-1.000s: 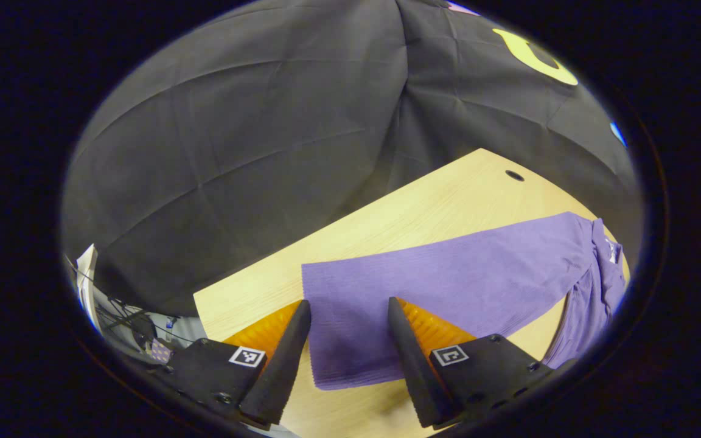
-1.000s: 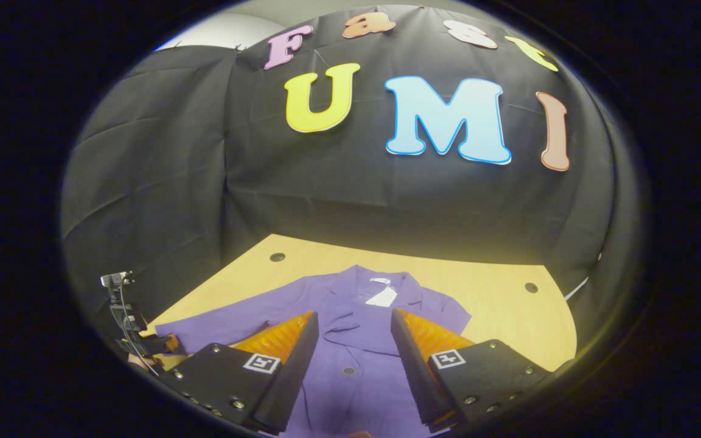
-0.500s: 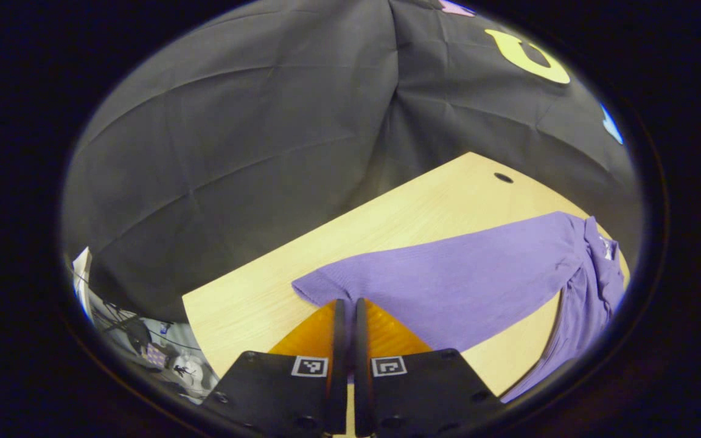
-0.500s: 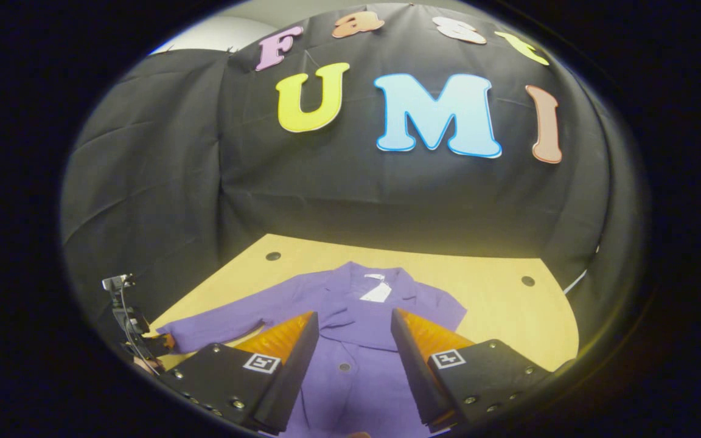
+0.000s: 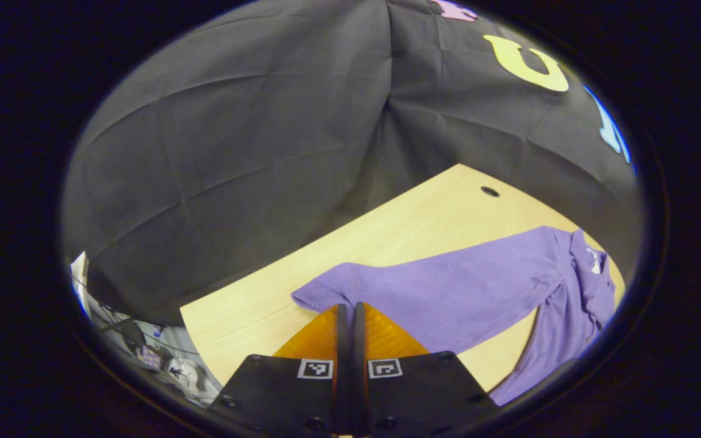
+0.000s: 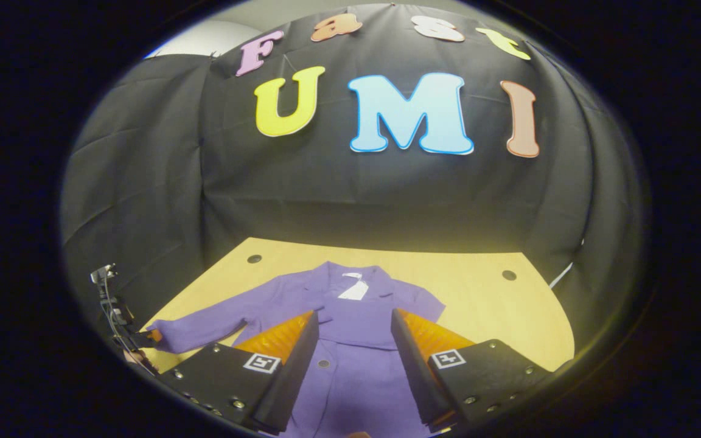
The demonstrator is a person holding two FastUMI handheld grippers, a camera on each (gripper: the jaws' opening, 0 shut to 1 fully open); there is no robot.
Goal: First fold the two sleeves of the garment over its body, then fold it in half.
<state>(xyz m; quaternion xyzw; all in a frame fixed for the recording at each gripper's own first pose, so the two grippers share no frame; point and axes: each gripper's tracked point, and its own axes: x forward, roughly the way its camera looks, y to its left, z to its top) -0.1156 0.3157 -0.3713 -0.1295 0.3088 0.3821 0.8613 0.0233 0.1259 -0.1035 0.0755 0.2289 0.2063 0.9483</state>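
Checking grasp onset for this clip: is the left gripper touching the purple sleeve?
Touching. In the left gripper view, the left gripper is closed, its tips meeting the cuff end of the sleeve, which looks pulled up off the table there.

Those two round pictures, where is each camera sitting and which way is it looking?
Left gripper view: rides the left hand-held gripper, looking along the purple garment's sleeve toward the table's far edge; its own fingers, closed on the cuff, show at the bottom.
Right gripper view: rides the right hand-held gripper, looking over the garment's collar toward the wall; its fingers stand apart.
Shared: the garment, the table, the left gripper pinching the cuff.
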